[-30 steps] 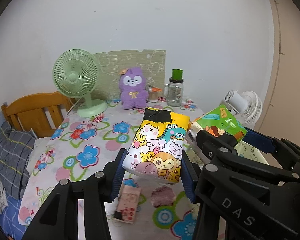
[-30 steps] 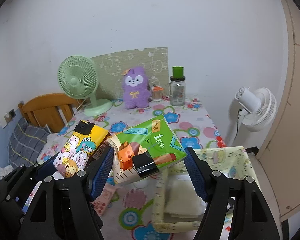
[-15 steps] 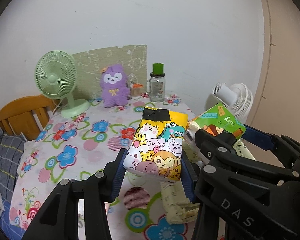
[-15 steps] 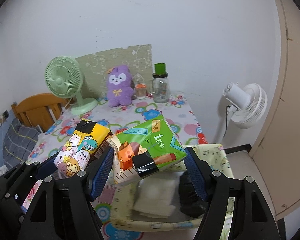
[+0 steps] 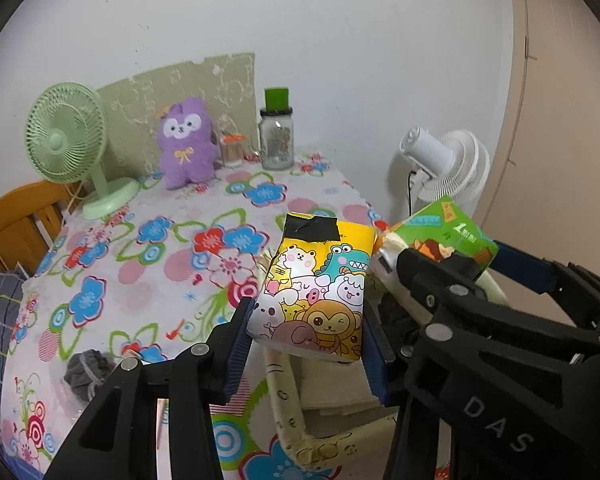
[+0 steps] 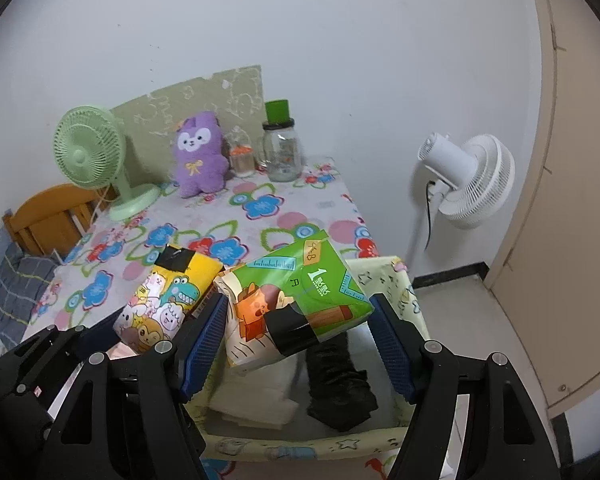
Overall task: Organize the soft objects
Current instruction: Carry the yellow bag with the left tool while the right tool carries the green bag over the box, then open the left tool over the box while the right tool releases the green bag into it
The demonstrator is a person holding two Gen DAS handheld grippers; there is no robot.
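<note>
My left gripper (image 5: 306,354) is shut on a yellow cartoon-animal tissue pack (image 5: 320,292) and holds it above the left edge of a cream fabric storage bin (image 5: 288,408). My right gripper (image 6: 298,344) is shut on a green tissue pack (image 6: 300,300), held over the same bin (image 6: 404,292). Inside the bin lie folded white cloth (image 6: 260,396) and a black garment (image 6: 336,380). The yellow pack also shows in the right wrist view (image 6: 160,300), and the green pack in the left wrist view (image 5: 444,236).
A flowered tablecloth (image 5: 140,248) covers the table. At its back stand a green desk fan (image 5: 68,136), a purple plush (image 5: 186,142), a glass jar with green lid (image 5: 276,136) and a small cup. A grey cloth lump (image 5: 86,370) lies near the front. A white floor fan (image 6: 468,180) stands right.
Both grippers have moved right with their packs, from above the table to above the storage bin. The bin's inside now shows beneath them.
</note>
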